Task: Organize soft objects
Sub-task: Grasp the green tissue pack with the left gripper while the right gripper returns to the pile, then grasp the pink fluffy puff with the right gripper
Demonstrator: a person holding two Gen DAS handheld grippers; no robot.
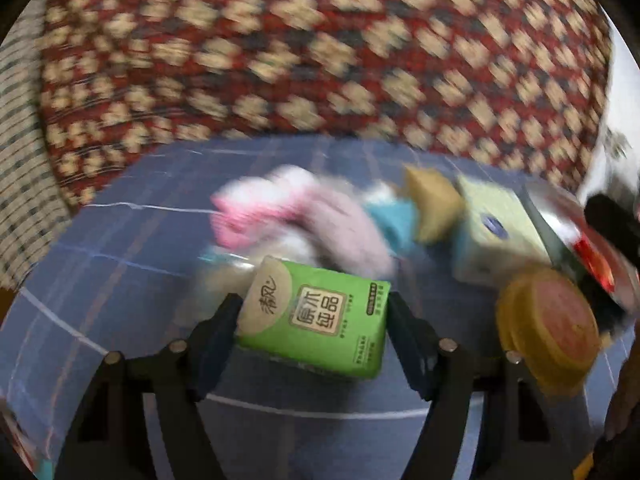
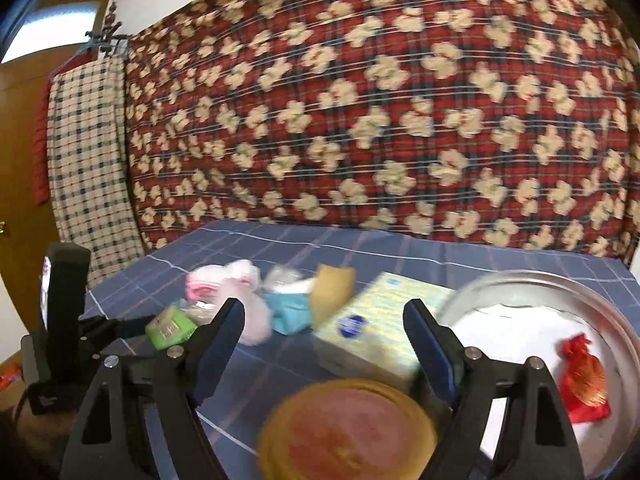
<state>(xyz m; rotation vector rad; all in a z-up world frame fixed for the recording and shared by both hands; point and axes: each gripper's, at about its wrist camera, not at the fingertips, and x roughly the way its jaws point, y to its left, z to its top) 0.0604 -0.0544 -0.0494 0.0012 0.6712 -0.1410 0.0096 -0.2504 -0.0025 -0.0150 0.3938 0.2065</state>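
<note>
- Left gripper [image 1: 314, 312]: its jaws bracket the green tissue pack [image 1: 316, 316], both pads against the pack's short ends, pinching it just above the blue checked cloth [image 1: 120, 280].
- In the right wrist view the same pack [image 2: 170, 326] shows at the tips of the left gripper [image 2: 160, 326], at the left edge of the cloth [image 2: 360, 248].
- Right gripper [image 2: 324, 320]: jaws spread, nothing between the pads; a round yellow lid with a pink centre [image 2: 346, 430] lies below and between the fingers.
- Soft pile beyond the pack: pink-and-white fabric [image 1: 288, 216], a teal piece [image 1: 394, 220] and a tan sponge [image 1: 430, 208], close together.
- Pale yellow-green tissue box [image 2: 380, 332]: beside the sponge [image 2: 332, 292], touching the metal basin [image 2: 560, 284] side.
- Basin: holds white material and a red-and-gold pouch [image 2: 582, 380].
- Backdrop: red plaid quilt with cream motifs [image 2: 380, 100]; checked cloth hanging at left [image 2: 84, 160].
</note>
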